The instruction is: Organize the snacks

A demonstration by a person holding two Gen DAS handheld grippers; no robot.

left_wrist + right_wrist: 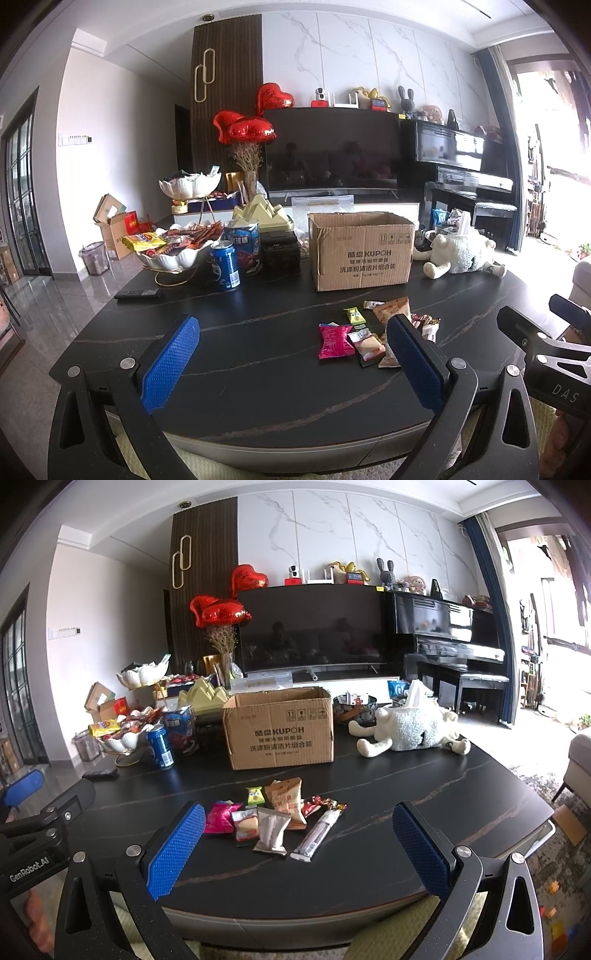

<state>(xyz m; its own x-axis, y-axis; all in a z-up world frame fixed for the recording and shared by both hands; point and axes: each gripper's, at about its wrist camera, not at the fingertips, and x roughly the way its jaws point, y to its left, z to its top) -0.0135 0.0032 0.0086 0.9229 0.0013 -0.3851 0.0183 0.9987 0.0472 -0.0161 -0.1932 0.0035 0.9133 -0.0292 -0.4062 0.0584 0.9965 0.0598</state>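
A dark marbled worktop fills the foreground of both views, with a large television and a black piano behind it. An open cardboard box stands upright near the middle of the worktop, and a white plush sheep lies to its right, apart from it. To the box's left a white petal-shaped bowl is heaped with wrapped snacks, and a blue can stands upright just beside it. The left gripper and right gripper both hover at the near edge with blue-padded fingers spread wide, holding nothing. The loose snacks lie in a small cluster on the worktop in front of the box: a pink packet, a tan packet, a long pale bar and a small green packet.
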